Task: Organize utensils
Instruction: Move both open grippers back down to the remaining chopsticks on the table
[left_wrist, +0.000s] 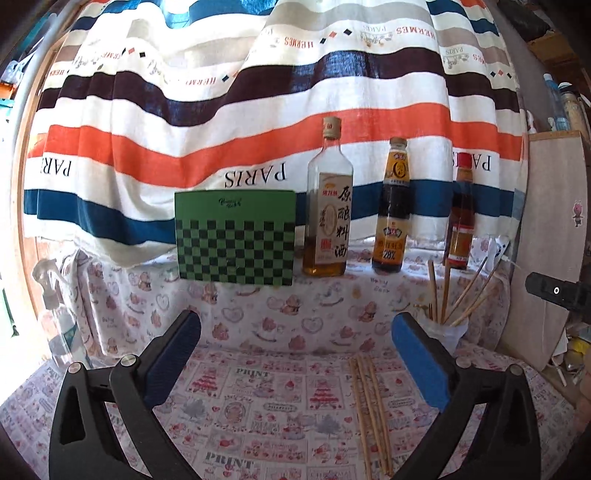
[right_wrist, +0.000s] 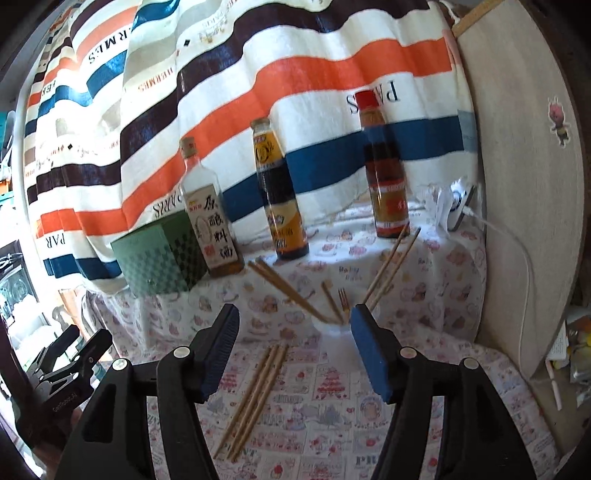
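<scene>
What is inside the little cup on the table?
The cup holds several wooden chopsticks and a small fork, all leaning outward. Their bottom ends are hidden inside it.

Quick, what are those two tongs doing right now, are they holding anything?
Left tongs: open wide, nothing between them; loose chopsticks lie on the cloth below.
Right tongs: open, holding nothing; the chopsticks lie untouched beneath.

The left black plastic two-finger gripper (left_wrist: 295, 334) and its right twin (right_wrist: 295, 328) carry blue ribbed pads (left_wrist: 421, 360) and round silver pivot screws (right_wrist: 181, 352).
</scene>
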